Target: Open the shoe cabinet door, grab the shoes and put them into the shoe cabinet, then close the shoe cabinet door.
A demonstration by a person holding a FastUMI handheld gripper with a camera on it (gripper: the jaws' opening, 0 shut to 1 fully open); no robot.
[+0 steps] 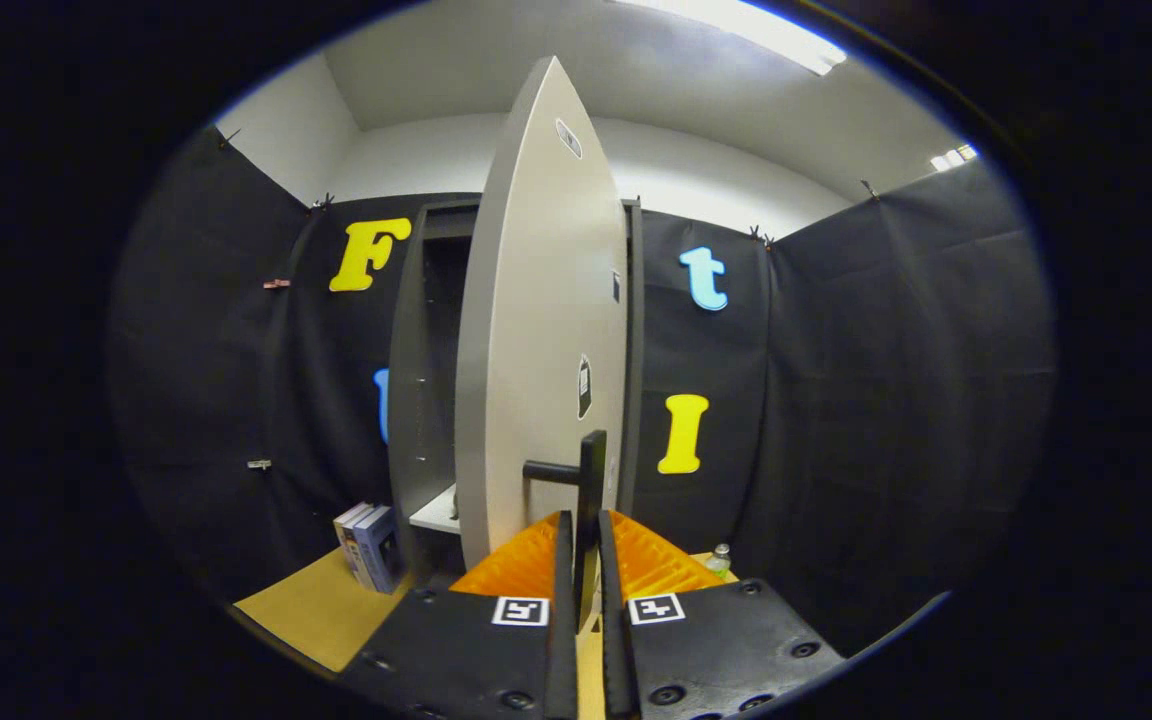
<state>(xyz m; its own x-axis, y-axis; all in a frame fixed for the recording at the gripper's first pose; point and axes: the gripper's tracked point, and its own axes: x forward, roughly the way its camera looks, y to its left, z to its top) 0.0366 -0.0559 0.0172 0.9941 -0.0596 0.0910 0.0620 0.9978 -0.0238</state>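
Gripping the handle (591, 490) near its lower end, the claw (584, 560) sits low in the centre of the frame with both fingers clamped on that bar, so a pull off the hinge arc could, I judge, let it slide out. The door (536, 330) stands part open, rising straight ahead of the fingers, with the cabinet (426, 380) just behind it to the left.
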